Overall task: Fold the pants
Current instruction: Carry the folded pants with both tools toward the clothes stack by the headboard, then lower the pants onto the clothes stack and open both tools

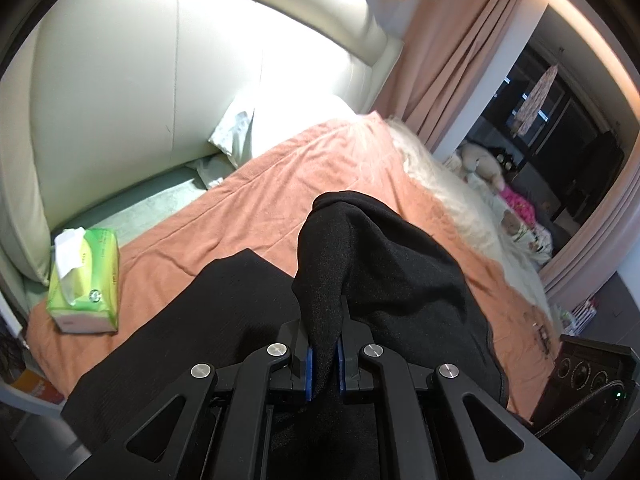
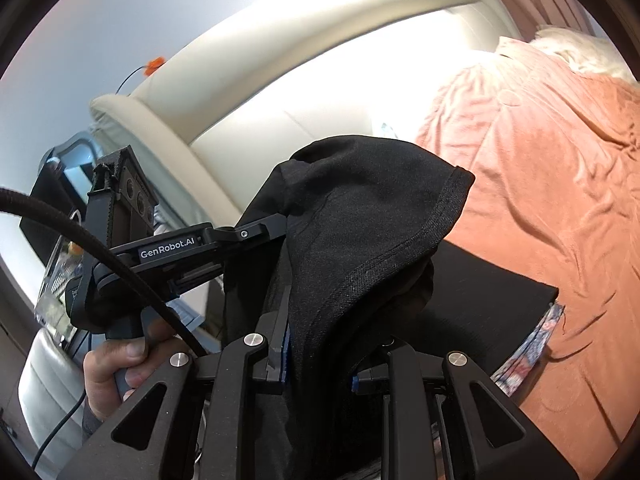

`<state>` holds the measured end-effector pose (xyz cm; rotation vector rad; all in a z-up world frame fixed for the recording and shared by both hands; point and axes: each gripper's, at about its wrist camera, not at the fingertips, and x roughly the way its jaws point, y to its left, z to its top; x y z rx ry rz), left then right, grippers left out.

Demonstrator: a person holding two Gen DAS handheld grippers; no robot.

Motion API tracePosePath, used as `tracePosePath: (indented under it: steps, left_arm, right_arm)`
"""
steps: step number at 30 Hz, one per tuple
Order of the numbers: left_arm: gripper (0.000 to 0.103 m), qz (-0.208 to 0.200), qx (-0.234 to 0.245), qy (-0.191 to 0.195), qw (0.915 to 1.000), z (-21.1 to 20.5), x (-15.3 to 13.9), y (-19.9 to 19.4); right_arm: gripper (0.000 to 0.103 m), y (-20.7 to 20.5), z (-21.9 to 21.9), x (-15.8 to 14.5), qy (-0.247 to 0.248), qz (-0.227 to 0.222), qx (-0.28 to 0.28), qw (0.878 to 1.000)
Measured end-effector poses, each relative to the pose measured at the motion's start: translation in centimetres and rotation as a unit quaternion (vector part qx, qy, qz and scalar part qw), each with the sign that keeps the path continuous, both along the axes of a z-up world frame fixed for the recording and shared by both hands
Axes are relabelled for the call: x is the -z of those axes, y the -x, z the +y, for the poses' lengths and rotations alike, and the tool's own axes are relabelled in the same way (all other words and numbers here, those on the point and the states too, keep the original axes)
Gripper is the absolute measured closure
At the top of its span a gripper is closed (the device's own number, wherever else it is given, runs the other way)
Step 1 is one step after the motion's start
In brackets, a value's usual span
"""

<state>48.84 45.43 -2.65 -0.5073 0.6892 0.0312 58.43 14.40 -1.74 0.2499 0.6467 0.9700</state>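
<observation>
I have the black pants pinched in both grippers and lifted off the bed. My left gripper has its jaws clamped on a fold. My right gripper has cloth draped over it; the jaws look closed on the hem. The rest lies flat on the bed, near and to the left, so I judge the held edge goes over it.

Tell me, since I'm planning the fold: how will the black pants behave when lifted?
Probably floppy: the pants drape in soft folds from the left gripper. Likely light, a thin knit. Probably not slippery: the right gripper holds them too.
</observation>
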Motion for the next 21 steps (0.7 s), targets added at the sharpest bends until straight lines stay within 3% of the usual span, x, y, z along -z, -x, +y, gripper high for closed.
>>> tracePosePath:
  steps: [2, 3, 4, 6, 11, 21]
  left_arm:
    - [0.079, 0.037, -0.011, -0.008, 0.9992, 0.1, 1.3, -1.1]
    - [0.067, 0.054, -0.023, -0.015, 0.9982, 0.2, 1.8, -1.3]
    - [0.060, 0.068, -0.038, -0.024, 0.9967, 0.5, 2.3, -1.0]
    - [0.056, 0.059, -0.043, -0.021, 0.9971, 1.0, 2.6, 0.2]
    - [0.055, 0.056, -0.061, -0.024, 0.9963, 2.3, 2.8, 3.8]
    - [0.055, 0.049, -0.074, -0.023, 0.9958, 2.0, 3.0, 8.3]
  right_arm:
    - [0.079, -0.8, -0.2, 0.9, 0.021, 0.000, 0.029, 0.999]
    - [0.068, -1.4, -0.2, 1.7, 0.036, 0.013, 0.044, 0.998]
    - [0.064, -1.9, -0.4, 2.5, 0.047, 0.031, 0.053, 0.997]
    - [0.057, -2.9, -1.5, 4.3, 0.050, 0.075, 0.065, 0.994]
    - [0.055, -2.6, -4.4, 4.9, 0.033, 0.079, 0.082, 0.993]
    - [0.055, 1.8, -4.5, 1.2, 0.030, -0.002, 0.026, 0.999]
